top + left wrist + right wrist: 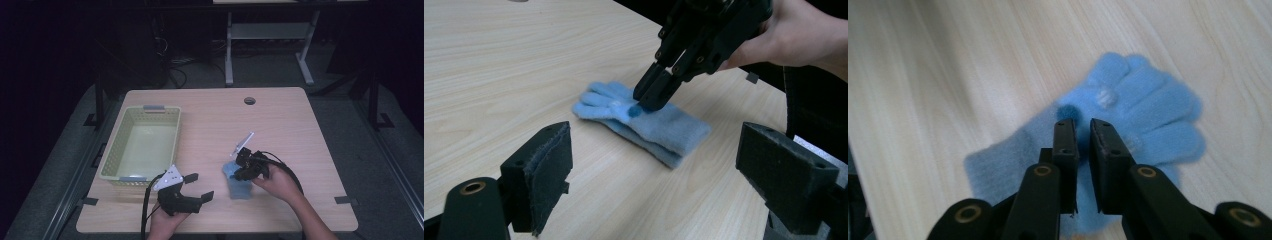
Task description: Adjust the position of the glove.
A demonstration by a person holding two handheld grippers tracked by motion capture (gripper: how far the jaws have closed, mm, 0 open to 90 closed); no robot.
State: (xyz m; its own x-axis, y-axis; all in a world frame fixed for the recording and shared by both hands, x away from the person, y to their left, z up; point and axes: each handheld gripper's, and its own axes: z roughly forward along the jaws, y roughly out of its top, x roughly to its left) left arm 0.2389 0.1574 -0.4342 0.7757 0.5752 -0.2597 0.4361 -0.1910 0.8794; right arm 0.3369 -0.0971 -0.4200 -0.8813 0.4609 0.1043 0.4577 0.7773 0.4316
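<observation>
A light blue knitted glove (239,187) (674,132) (1153,107) lies flat on the wooden table (285,125), toward the front and right of the middle. My right gripper (236,173) (651,98) (1084,125) points down onto it near the thumb. Its jaws are drawn together with only a thin strip of blue fabric between them. My left gripper (199,186) (656,145) hovers just left of the glove, open wide and holding nothing, and faces the glove.
A pale green slatted basket (112,155) with nothing in it stands on the table's left half. A round cable hole (249,100) is near the far edge. A metal desk frame (270,35) stands on the floor beyond the table.
</observation>
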